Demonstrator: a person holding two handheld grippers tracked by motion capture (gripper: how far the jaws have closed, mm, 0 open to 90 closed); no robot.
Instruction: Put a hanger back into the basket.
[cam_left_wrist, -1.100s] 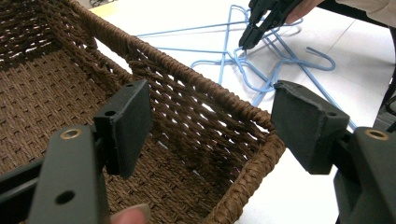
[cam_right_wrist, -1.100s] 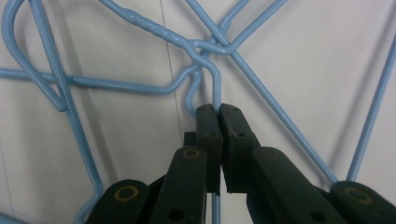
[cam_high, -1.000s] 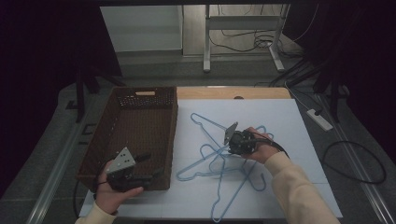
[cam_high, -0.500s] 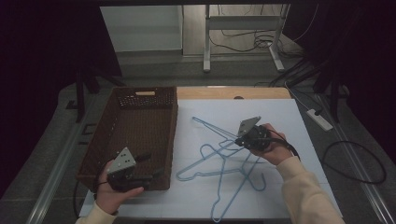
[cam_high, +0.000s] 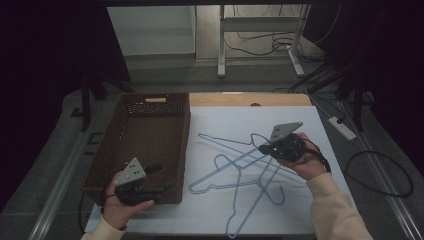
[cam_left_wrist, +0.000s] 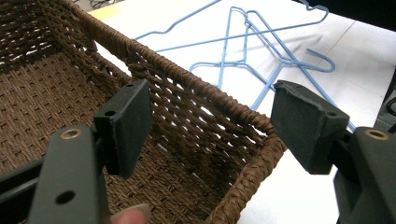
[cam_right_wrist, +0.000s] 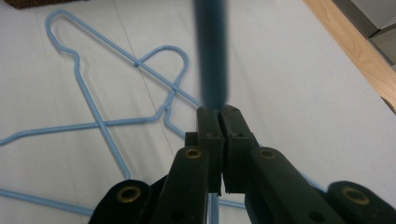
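Right of wicker basket (cam_high: 150, 145): blue wire hanger (cam_right_wrist: 212, 51) clamped in right gripper (cam_high: 266, 148); basket lies left. Left gripper (cam_left_wrist: 210, 126) jaws apart over basket's near corner.

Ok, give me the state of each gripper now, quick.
Left gripper: jaws open, holding nothing, at the wicker basket's corner.
Right gripper: jaws closed on a blue wire hanger.
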